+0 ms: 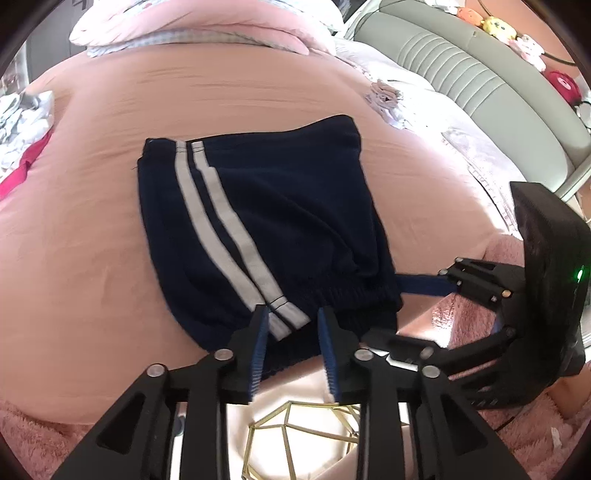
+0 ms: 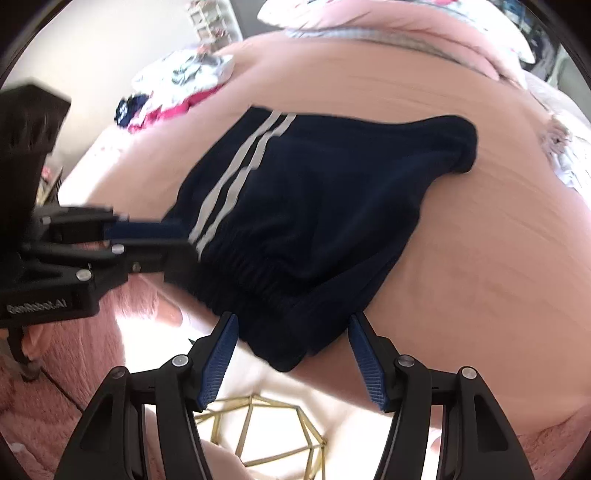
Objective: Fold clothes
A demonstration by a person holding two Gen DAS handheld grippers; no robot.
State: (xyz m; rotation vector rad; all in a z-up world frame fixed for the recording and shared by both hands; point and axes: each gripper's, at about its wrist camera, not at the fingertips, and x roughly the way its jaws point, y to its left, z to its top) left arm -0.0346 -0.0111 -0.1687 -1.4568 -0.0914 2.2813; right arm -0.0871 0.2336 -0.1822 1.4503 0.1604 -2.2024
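Note:
Navy shorts (image 1: 280,221) with two white side stripes lie folded on the pink bedsheet (image 1: 92,221), waistband toward me. My left gripper (image 1: 292,309) stands open over the near waistband corner, and the stripe ends lie between its blue pads without being pinched. In the same view my right gripper (image 1: 384,312) reaches in from the right at the waistband's other end. The right wrist view, somewhat blurred, shows the shorts (image 2: 325,206) with their near edge between the wide open fingers of my right gripper (image 2: 292,316). The left gripper (image 2: 181,243) comes in from the left there.
A pile of mixed clothes (image 1: 22,122) lies at the bed's far left, and a small pale garment (image 1: 388,99) at the right. Pink bedding and pillows (image 1: 207,22) are heaped at the far end. A grey padded headboard (image 1: 461,66) runs along the right. A gold wire frame (image 1: 295,435) sits below the grippers.

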